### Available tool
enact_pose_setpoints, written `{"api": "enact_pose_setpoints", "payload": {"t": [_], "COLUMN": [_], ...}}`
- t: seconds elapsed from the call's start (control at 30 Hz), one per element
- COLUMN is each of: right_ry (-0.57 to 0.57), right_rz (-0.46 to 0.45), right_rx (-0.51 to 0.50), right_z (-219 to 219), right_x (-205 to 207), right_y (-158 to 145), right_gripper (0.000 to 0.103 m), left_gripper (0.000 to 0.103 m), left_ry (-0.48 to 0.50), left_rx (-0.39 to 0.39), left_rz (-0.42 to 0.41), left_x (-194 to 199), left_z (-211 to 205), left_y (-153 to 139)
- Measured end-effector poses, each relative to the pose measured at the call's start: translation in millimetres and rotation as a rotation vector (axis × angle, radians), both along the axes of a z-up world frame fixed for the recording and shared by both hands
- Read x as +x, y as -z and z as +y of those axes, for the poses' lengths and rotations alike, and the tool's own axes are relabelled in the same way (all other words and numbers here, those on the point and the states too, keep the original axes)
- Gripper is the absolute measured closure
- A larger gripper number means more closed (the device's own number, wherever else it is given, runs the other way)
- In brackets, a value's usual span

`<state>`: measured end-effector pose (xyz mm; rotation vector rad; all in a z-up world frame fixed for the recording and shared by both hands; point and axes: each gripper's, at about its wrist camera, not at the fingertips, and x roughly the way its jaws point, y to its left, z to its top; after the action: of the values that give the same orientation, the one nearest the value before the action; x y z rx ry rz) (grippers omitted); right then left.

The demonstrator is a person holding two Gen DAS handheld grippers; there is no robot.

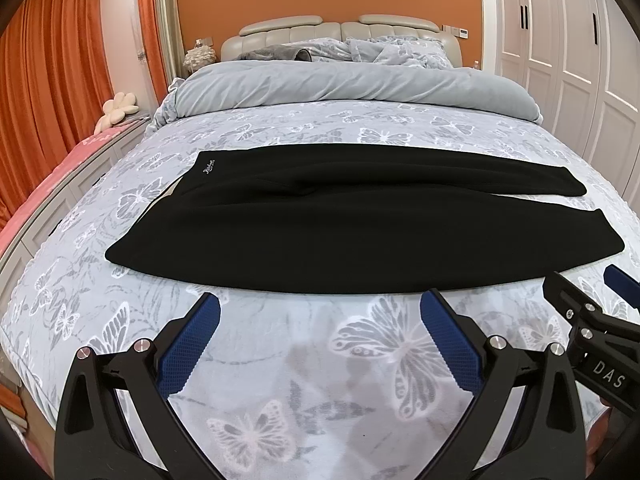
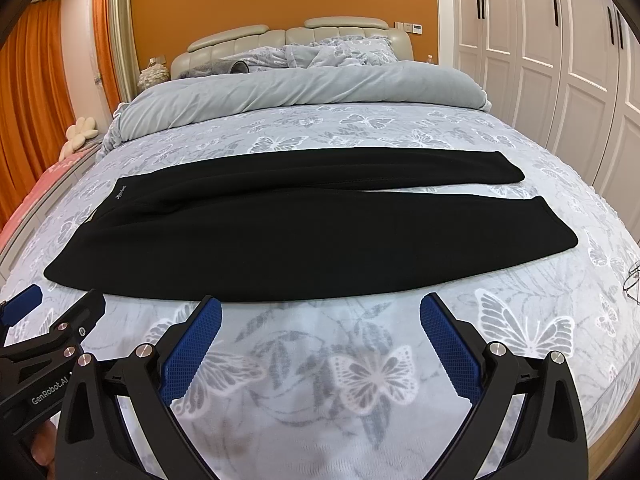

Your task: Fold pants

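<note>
Both tools (image 1: 320,308) (image 2: 320,310) gape before black pants (image 1: 280,232) on bedspread (image 1: 280,380).

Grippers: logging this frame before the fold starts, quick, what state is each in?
Left gripper: open, holding nothing, short of the black pants.
Right gripper: open, holding nothing, also short of the pants.

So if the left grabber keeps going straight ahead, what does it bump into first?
Most likely the near edge of the black pants. The left gripper is open, pointing at them over a strip of butterfly bedspread. How high it hovers is unclear.
</note>
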<state>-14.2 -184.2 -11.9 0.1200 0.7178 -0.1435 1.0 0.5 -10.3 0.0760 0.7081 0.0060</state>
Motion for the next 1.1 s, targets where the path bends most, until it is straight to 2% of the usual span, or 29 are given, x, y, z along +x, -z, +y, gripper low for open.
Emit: {"api": "enact_pose_setpoints", "payload": {"t": [1.1], "right_ry": [-0.003], "right_rz": [0.005], "right_rx": [0.005], "right_z": [8.4], "right_x": [1.3], "right_y": [0.3], "right_gripper": [0.005], "left_gripper": [0.005], "left_ry": [-0.001], "left_rx": [0.002], "left_rz": [0.003], "left_x": [0.0], "left_z": [-0.5], "left_y": [1.0]}}
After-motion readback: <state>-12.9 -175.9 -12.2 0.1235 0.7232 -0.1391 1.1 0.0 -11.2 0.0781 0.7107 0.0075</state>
